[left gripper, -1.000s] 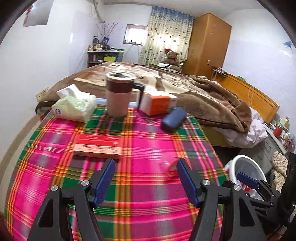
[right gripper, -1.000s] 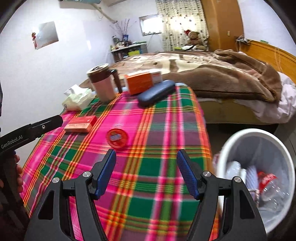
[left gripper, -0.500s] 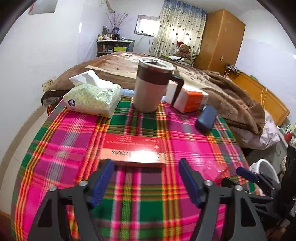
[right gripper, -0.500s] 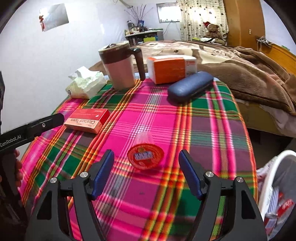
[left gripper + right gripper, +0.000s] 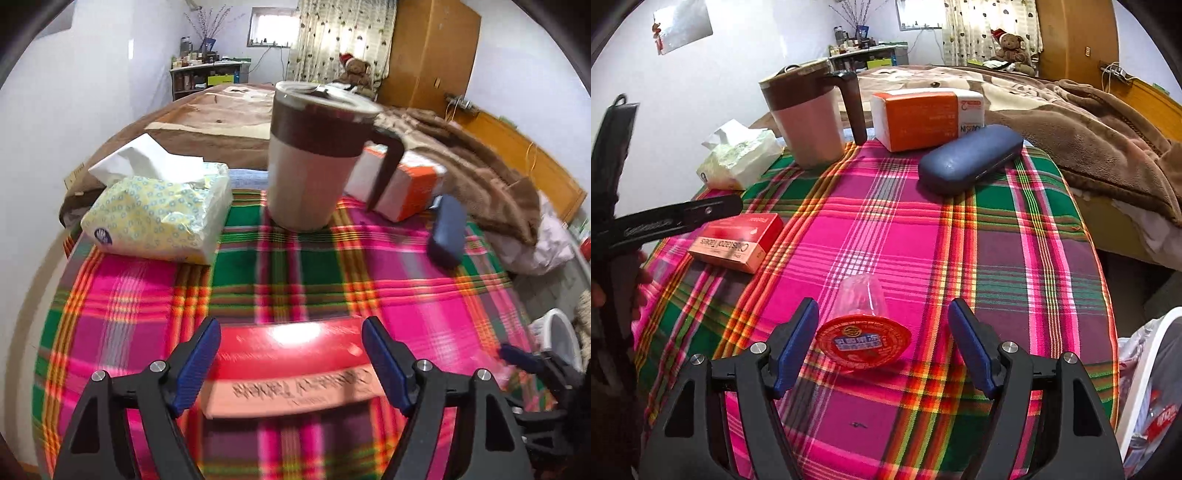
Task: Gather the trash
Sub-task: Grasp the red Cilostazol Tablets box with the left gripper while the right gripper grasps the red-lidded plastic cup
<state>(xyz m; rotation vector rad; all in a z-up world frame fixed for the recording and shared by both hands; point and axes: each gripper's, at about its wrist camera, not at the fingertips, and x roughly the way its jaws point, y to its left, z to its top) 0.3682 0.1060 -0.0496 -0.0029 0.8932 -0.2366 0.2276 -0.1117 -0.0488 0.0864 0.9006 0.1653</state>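
Note:
A flat red and pink tablet box [image 5: 291, 369] lies on the plaid tablecloth [image 5: 280, 277], between the fingers of my open left gripper [image 5: 291, 363]; the box also shows in the right wrist view [image 5: 738, 242]. A clear plastic cup with a red foil lid [image 5: 863, 341] lies on its side between the fingers of my open right gripper [image 5: 884, 345]. Neither gripper has closed on its object. A white trash bin [image 5: 1145, 398] with wrappers inside stands at the table's right edge.
At the far side of the table stand a lidded mug [image 5: 314, 158], a tissue pack [image 5: 159, 218], an orange and white box [image 5: 402, 184] and a blue glasses case [image 5: 971, 158]. A bed with a brown blanket [image 5: 1089, 122] lies beyond.
Both grippers have moved forward over the table. The red box has come between my left fingers, and the lidded cup between my right fingers. Both grippers stayed open.

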